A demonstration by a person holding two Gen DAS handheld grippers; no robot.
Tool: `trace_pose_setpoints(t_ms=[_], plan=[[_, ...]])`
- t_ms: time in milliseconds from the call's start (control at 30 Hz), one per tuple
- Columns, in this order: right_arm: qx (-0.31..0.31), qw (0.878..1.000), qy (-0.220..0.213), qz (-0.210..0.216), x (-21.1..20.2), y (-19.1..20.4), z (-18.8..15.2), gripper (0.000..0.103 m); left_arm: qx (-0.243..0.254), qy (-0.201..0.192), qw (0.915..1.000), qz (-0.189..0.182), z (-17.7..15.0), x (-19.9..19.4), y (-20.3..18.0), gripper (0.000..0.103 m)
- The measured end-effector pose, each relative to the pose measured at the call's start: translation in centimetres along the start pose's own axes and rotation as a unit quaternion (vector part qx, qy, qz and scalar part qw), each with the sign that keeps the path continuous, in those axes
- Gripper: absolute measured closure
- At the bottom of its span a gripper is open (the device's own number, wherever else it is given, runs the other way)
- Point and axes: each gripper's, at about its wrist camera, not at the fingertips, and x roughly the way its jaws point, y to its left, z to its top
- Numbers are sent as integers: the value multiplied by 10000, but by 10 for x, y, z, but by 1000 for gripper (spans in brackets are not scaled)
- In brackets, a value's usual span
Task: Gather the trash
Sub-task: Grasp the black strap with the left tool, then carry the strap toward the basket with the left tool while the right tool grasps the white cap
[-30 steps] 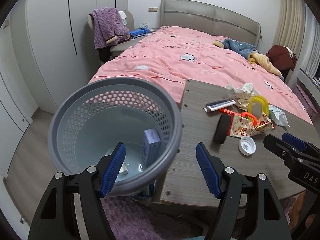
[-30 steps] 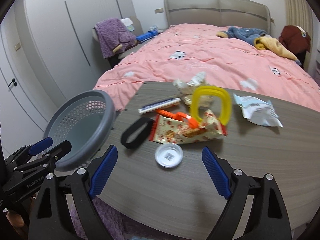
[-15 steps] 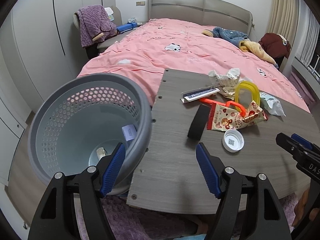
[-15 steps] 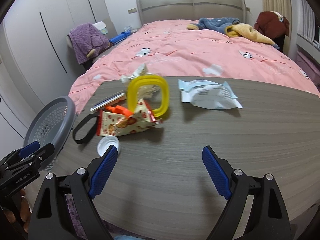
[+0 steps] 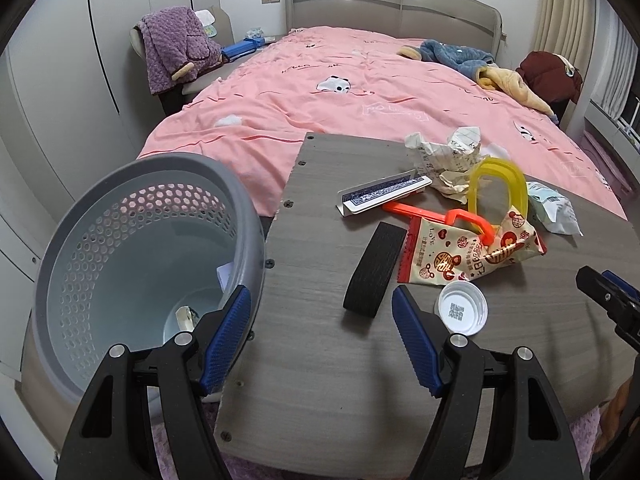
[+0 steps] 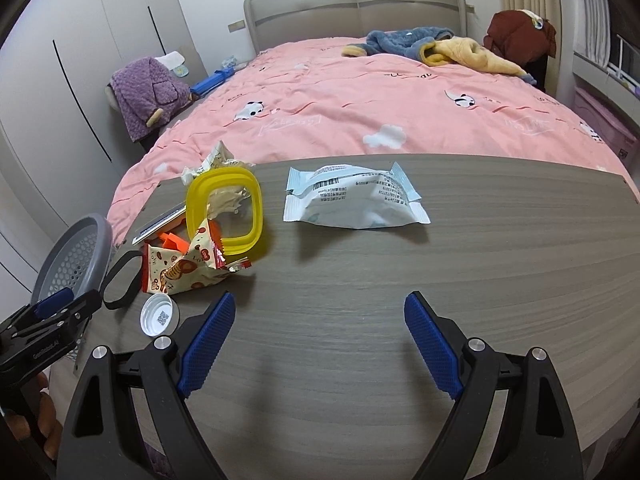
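left wrist view: the pink bed [image 5: 360, 92] fills the background, with the grey table [image 5: 320, 360] at its foot and the grey perforated trash basket [image 5: 132, 264] just beside the table's left edge, a few scraps lying in its bottom. the left gripper [image 5: 320, 332] hangs spread wide and empty over that edge. on the table lie a red-and-cream snack wrapper [image 5: 460, 256], crumpled paper [image 5: 444, 156], a black band [image 5: 374, 274] and a white cap [image 5: 462, 312]. in the right wrist view the right gripper [image 6: 320, 334] is also spread wide, holding nothing, near a pale blue packet [image 6: 352, 200] and a yellow ring [image 6: 224, 214].
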Motion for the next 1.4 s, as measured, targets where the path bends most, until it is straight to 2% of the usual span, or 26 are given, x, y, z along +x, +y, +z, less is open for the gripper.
trace_pose_setpoints(t_ms=[367,433,533,700,767,867,1000,1267,1400], plan=[[-15,9993,254,291,12,18,-10,18,146,144,9997,-104,11,31,-7,34],[-34,9990,296,328,13,21,-12,18,162,134,9997,-149,12,33,-7,36],[-106,9988,352,339,15,28,-15,18,211,186,9994,-205,13,38,-6,49],[-213,9983,402,367,18,40,-20,18,198,248,9990,-307,12,41,-3,80],[-253,9981,398,388,18,45,-20,18,180,236,9990,-342,12,39,-1,88],[-340,9978,391,425,18,53,-22,18,111,151,9992,-367,12,31,4,88],[-509,9967,413,471,21,68,-25,18,49,5,9995,-304,10,18,11,95],[-959,9937,416,396,33,102,-30,18,-209,-201,9994,-185,7,-4,36,95],[-1095,9927,397,312,38,115,-30,24,-344,-262,9989,-173,7,-11,48,95]])
